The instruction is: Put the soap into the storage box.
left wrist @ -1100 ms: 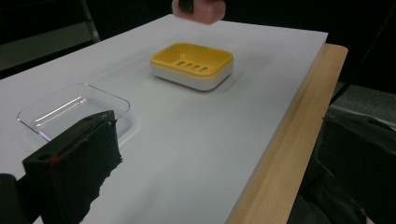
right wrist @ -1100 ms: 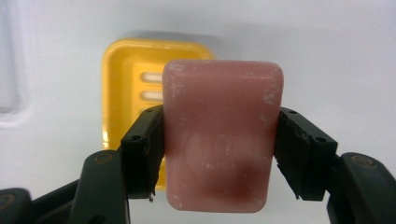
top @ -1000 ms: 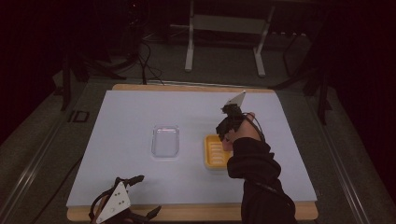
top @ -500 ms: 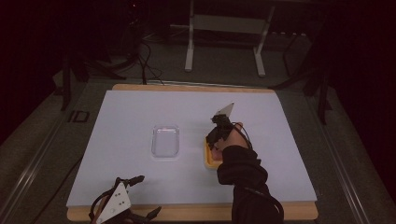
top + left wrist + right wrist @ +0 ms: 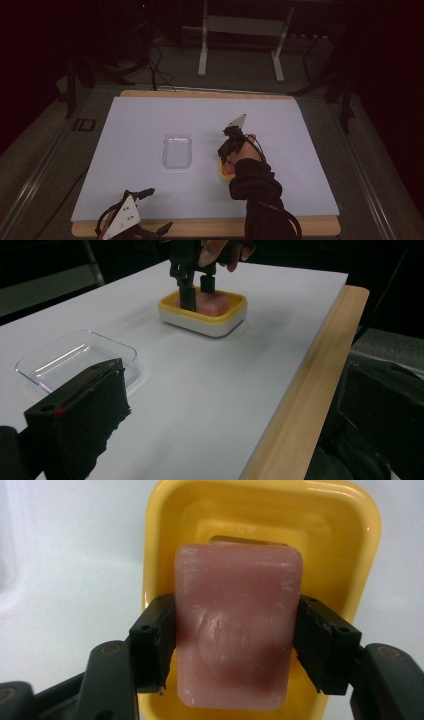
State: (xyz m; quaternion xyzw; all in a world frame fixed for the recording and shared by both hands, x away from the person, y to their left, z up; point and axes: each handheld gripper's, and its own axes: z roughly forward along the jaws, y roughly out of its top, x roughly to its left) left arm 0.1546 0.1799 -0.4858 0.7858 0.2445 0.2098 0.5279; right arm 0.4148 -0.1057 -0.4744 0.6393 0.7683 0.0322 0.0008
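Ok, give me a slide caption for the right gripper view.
Right gripper closing its black jaws on both sides of a pink rectangular soap bar lying in a yellow plastic dish.

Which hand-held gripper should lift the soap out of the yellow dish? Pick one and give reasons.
Right. The right hand-held gripper already has its jaws against both sides of the pink soap in the yellow dish. The left hand-held gripper sits at the near table edge, past the clear tray.

High view: looking forward and down over the whole tabletop (image 5: 150,125). Left gripper view: sitting low at the near edge, facing across toward the yellow dish (image 5: 202,315). Right gripper view: looking down close on that same dish, sharing it with both others.
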